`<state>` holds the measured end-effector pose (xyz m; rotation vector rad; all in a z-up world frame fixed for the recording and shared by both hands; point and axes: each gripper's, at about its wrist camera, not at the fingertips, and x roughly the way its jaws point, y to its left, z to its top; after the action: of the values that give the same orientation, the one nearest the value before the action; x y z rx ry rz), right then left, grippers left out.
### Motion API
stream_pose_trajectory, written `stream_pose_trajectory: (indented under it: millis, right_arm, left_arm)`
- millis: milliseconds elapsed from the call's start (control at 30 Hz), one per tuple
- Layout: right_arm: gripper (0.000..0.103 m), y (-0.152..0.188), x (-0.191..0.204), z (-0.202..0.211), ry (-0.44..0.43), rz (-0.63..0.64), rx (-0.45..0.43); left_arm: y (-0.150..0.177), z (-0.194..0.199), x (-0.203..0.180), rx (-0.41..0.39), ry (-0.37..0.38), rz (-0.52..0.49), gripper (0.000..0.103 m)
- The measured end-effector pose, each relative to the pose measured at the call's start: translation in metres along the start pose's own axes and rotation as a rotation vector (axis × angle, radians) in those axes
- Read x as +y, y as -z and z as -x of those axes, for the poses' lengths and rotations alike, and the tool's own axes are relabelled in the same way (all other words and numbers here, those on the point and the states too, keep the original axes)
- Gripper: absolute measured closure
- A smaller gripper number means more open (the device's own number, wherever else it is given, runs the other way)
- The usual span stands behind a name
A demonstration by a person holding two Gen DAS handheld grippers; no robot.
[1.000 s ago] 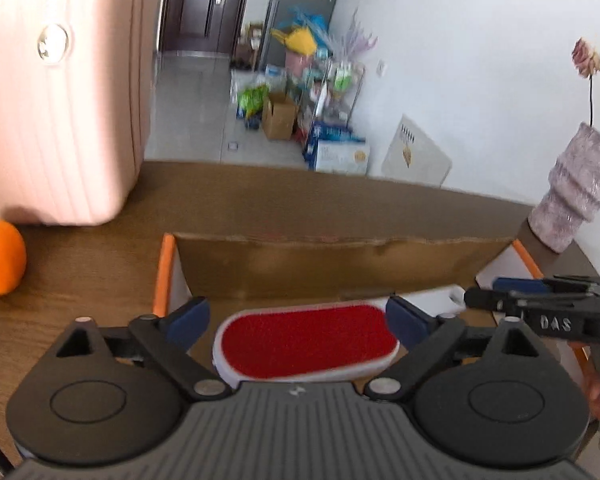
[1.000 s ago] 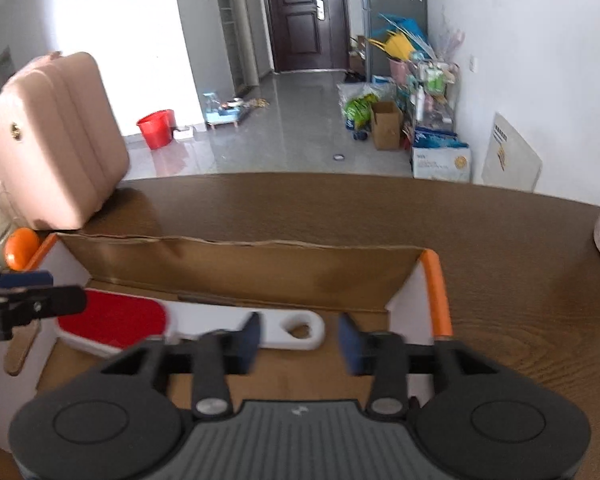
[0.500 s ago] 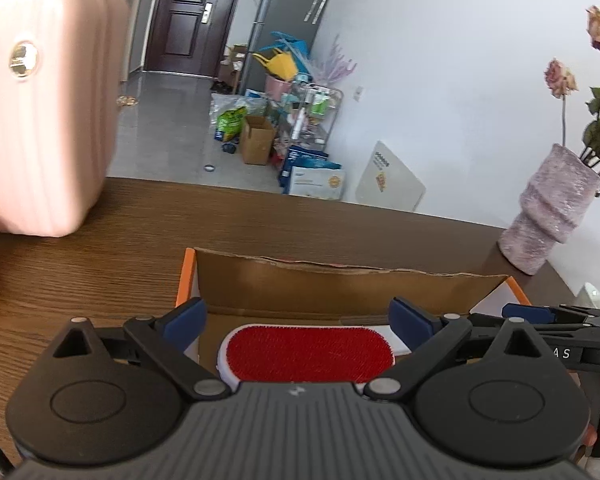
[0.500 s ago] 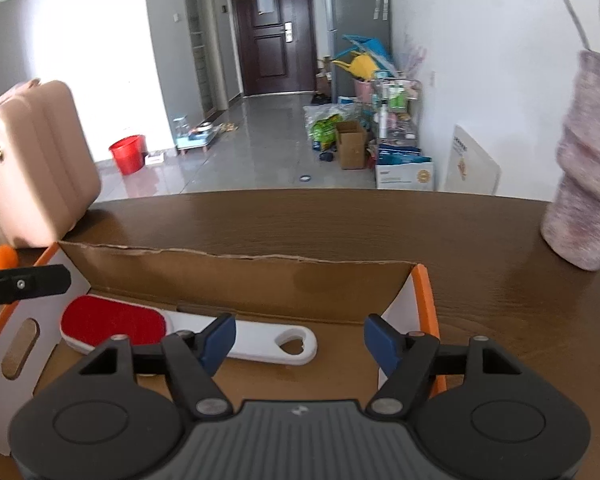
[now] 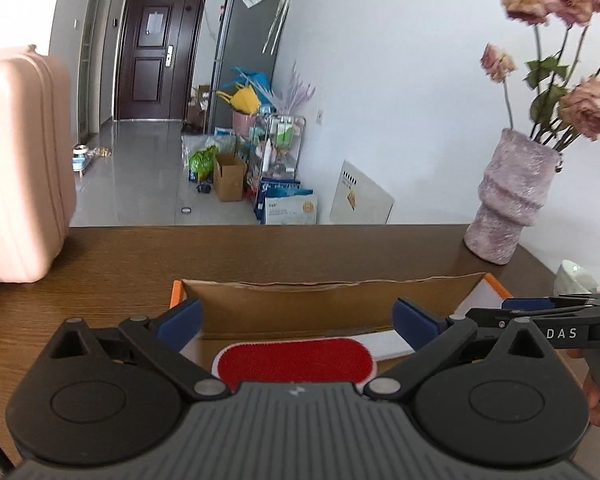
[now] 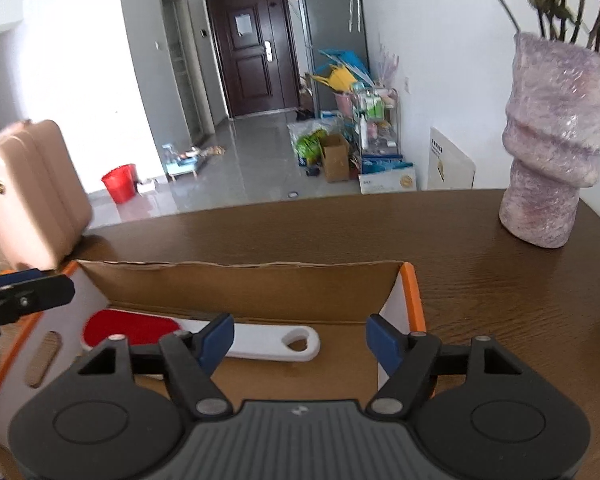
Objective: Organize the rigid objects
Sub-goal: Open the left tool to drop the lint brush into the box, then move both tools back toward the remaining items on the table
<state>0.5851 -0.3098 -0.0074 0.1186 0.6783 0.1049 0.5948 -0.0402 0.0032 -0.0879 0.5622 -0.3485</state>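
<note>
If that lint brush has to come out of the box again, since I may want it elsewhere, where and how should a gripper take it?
Probably by the narrow white handle of the lint brush, from above, fingers across its width. It lies flat on the floor of the cardboard box, whose walls block any side approach, and the red pad end is wider. The right gripper hangs open nearest it.

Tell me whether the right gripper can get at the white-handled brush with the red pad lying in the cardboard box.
Probably yes: the right gripper is open above the open-topped box, nothing covering the brush.
</note>
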Motion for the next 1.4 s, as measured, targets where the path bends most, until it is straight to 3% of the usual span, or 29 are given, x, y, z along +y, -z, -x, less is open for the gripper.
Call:
stream_pose_trajectory:
  millis: [367,667,1067,1400]
  right_arm:
    - [0.026,0.025,0.017,0.111,-0.021,0.009,-0.078]
    - [0.02,0.071,0.033,0.207,-0.054,0.002,-0.149]
    - [0.015,0.165,0.061,0.302,-0.091,0.02,-0.246]
    - [0.013,0.255,0.069,0.351,-0.143,-0.041,-0.28]
  left_arm:
    - [0.011,0.094,-0.031,-0.057,0.002,-0.028,0.0]
    - [0.042,0.195,-0.043,-0.096,0.0,-0.013,0.0]
    - [0.118,0.316,-0.057,-0.173,-0.027,-0.016,0.0]
    - [0.199,0.379,-0.067,-0.205,-0.075,-0.06,0.0]
